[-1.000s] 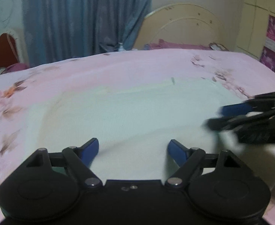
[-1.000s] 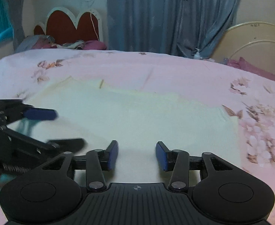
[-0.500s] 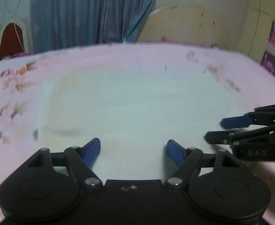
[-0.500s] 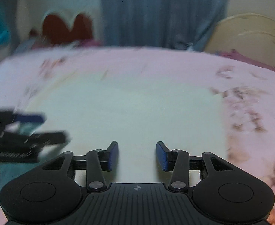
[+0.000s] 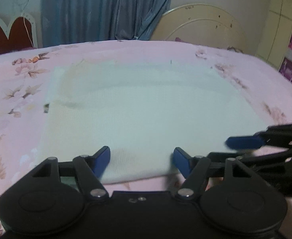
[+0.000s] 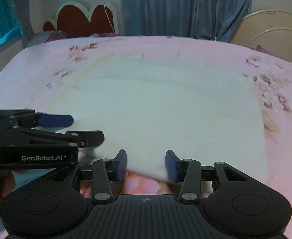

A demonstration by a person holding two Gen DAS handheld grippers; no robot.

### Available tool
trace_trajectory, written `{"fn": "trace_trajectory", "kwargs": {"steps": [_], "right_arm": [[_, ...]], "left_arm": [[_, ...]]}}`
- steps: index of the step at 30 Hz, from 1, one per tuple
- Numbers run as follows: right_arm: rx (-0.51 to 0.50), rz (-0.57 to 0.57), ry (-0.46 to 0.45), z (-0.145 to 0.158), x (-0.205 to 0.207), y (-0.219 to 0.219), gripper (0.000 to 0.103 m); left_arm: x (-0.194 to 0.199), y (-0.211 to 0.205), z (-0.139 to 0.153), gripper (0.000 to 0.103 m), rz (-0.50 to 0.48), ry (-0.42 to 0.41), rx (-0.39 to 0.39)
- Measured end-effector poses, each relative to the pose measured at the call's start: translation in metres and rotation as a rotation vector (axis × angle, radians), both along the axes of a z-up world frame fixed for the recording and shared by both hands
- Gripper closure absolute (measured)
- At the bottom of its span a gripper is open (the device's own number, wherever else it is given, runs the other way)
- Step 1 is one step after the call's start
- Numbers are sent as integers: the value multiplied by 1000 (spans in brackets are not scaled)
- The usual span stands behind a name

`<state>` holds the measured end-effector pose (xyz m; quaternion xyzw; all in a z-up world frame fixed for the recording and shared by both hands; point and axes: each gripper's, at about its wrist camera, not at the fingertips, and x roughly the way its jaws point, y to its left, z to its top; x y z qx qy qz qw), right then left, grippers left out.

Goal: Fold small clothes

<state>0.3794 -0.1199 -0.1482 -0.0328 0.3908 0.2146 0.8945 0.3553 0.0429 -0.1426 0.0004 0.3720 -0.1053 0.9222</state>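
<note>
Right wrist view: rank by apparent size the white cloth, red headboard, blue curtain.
1. White cloth, largest.
2. Blue curtain.
3. Red headboard, smallest.
Curtain and headboard stand farther from the camera, so this ranks looks, not true size.

A plain white garment [image 5: 146,109] is seen against a pale pink bedsheet [image 5: 16,119], which is printed with scattered brownish flower sprays. Both the left claw [image 5: 141,160] and the right claw [image 6: 146,164] are coloured black, with blue pads [image 6: 121,164] (white lettering is carried on one body). Grey-blue curtains [image 6: 185,6] are hung behind, beside a dark red headboard [image 6: 86,20] edged in white.
</note>
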Motion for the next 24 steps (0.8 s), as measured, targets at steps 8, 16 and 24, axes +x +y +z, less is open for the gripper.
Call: {"fn": "trace_trajectory", "kwargs": {"steps": [8,16,24], "right_arm": [[-10,-214,20,4,-18,-67,94],[-9,-252,18,8,-24,-89,95],[-22,-259,36,-1,-24,-94,95]], "left_arm": [[-13,34,-2,33,78,-4,13],[-15,38,5,40,97,-5,7],[-14,40,-4,37,116,11,0]]}}
